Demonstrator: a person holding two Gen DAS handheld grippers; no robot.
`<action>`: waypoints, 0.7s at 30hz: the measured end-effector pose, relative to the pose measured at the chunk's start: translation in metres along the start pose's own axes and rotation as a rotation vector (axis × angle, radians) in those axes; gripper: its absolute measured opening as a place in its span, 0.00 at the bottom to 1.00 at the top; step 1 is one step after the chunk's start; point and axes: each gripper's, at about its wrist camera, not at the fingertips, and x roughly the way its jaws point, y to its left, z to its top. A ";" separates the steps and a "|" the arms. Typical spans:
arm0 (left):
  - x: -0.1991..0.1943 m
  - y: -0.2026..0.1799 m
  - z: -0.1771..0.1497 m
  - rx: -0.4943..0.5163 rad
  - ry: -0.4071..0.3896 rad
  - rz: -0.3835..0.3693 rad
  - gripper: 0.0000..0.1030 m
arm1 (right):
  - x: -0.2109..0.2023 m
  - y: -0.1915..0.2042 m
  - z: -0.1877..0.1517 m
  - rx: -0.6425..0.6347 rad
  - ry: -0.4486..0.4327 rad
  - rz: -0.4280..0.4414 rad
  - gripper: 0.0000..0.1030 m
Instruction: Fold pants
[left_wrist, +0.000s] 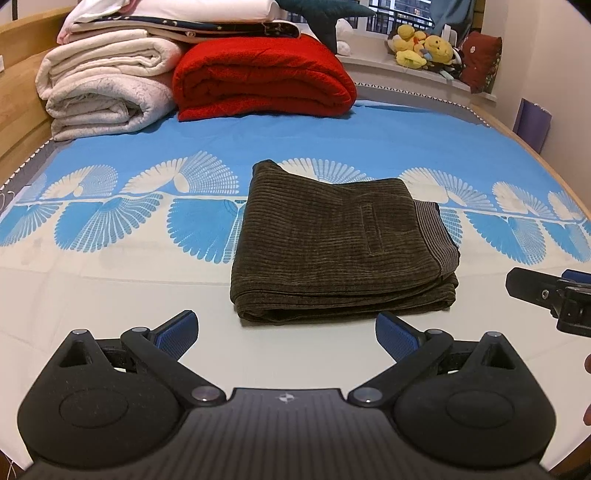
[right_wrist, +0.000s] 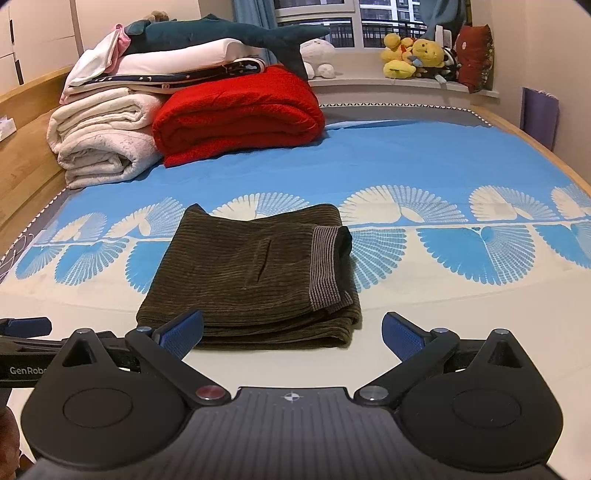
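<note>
Pants (left_wrist: 332, 243) lay folded on the bed (left_wrist: 110, 280); left gripper (left_wrist: 286, 338) and right gripper (right_wrist: 291, 336) hovered nearby, fingers spread and empty.

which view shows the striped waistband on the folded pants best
The right wrist view: the striped waistband lies unobstructed on top of the folded pants, its full width facing the camera. The left wrist view shows the waistband only as a narrow, foreshortened strip at the right edge of the pants.
</note>
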 end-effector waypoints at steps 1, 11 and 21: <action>0.000 0.000 0.000 0.001 0.000 -0.002 0.99 | 0.000 0.000 0.000 0.000 0.000 0.001 0.99; 0.000 -0.001 -0.001 0.005 -0.002 -0.006 0.99 | 0.000 0.001 0.000 0.003 -0.001 0.002 0.99; -0.001 -0.001 -0.001 0.007 -0.005 -0.009 0.99 | 0.000 0.001 -0.002 0.002 -0.002 0.004 0.99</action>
